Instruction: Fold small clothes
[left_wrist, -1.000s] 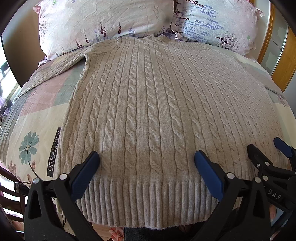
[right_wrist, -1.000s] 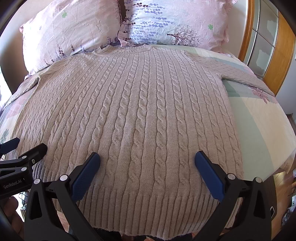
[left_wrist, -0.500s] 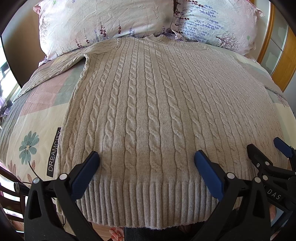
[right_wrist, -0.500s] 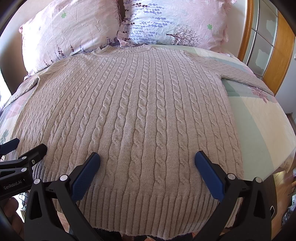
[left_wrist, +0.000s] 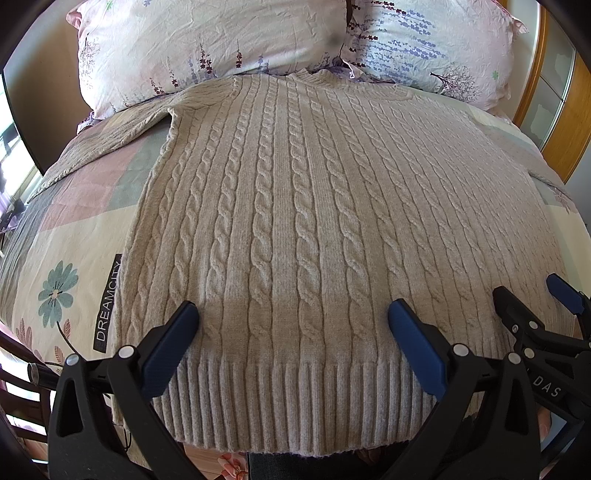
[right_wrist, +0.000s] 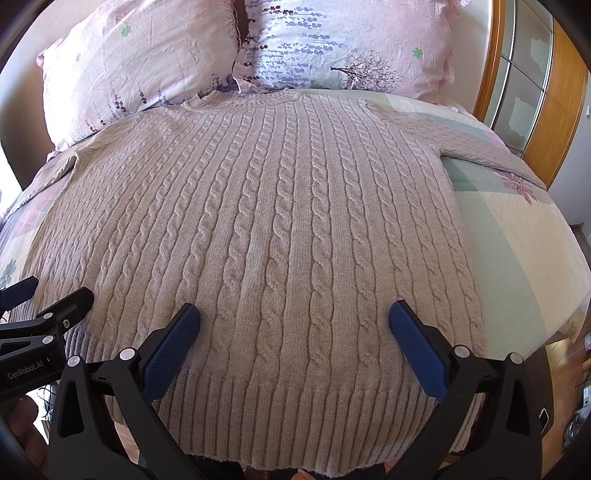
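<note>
Sweater (left_wrist: 295, 221) lies flat on the bed (left_wrist: 70, 236) before you, collar toward the pillows (right_wrist: 332, 40). Your left tool (left_wrist: 293, 332) and right tool (right_wrist: 294, 334) hover spread wide above its ribbed hem, pinching nothing.

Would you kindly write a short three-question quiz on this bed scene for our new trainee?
1. True or false: the sweater lies spread flat on the bed, its collar toward the pillows.
2. Multiple choice: the left hand-held gripper is (A) shut on the hem, (B) open above the hem, (C) shut on a sleeve.
3. Fill in: the word printed on the black label beside the sweater is ____.

Key
1. True.
2. B; the right hand-held gripper is open too.
3. DREAMCITY.
</note>
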